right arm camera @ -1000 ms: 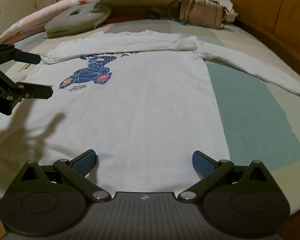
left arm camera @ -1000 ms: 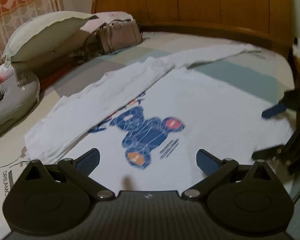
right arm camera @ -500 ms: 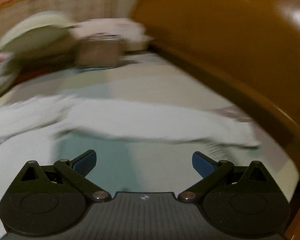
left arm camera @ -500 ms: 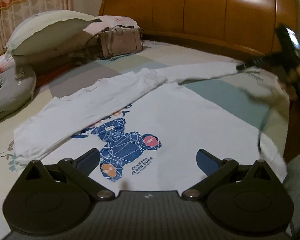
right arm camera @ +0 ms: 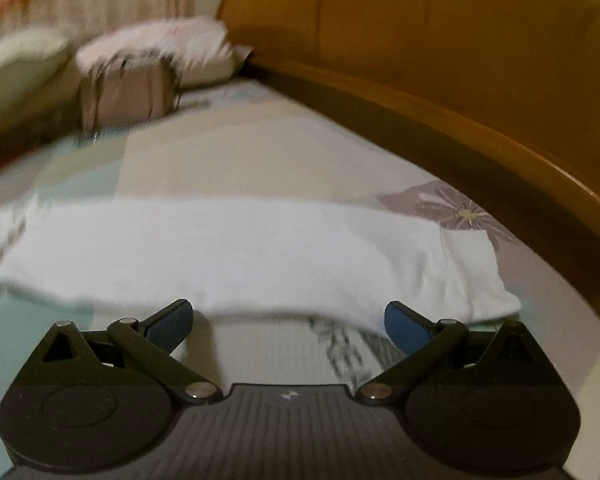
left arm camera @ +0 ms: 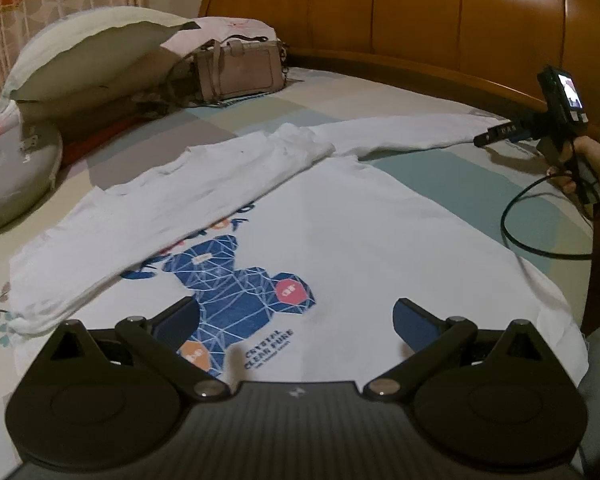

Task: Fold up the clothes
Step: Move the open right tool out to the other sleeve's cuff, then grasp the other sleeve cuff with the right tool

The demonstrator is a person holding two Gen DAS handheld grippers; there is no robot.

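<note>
A white long-sleeved shirt [left arm camera: 360,236] with a blue bear print [left arm camera: 236,280] lies face up on the bed. One sleeve [left arm camera: 168,208] is folded across the chest; the other sleeve [left arm camera: 404,136] stretches out toward the headboard. My left gripper [left arm camera: 296,316] hovers open over the printed chest with nothing between its fingers. My right gripper [right arm camera: 288,320] is open just short of the outstretched sleeve [right arm camera: 260,256], close to its cuff [right arm camera: 472,272]. In the left wrist view the right gripper [left arm camera: 500,134] shows at the sleeve's end, held by a hand [left arm camera: 592,160].
A wooden headboard [left arm camera: 420,20] runs along the far side of the bed. A beige handbag [left arm camera: 240,68], a pillow [left arm camera: 88,52] and a grey cushion [left arm camera: 12,176] sit at the back left. A black cable [left arm camera: 528,220] loops over the bedspread [left arm camera: 440,168].
My right gripper swung from the shirt's hem over to the outstretched sleeve by the headboard. My left gripper drew back a little over the print. Both stayed open.
</note>
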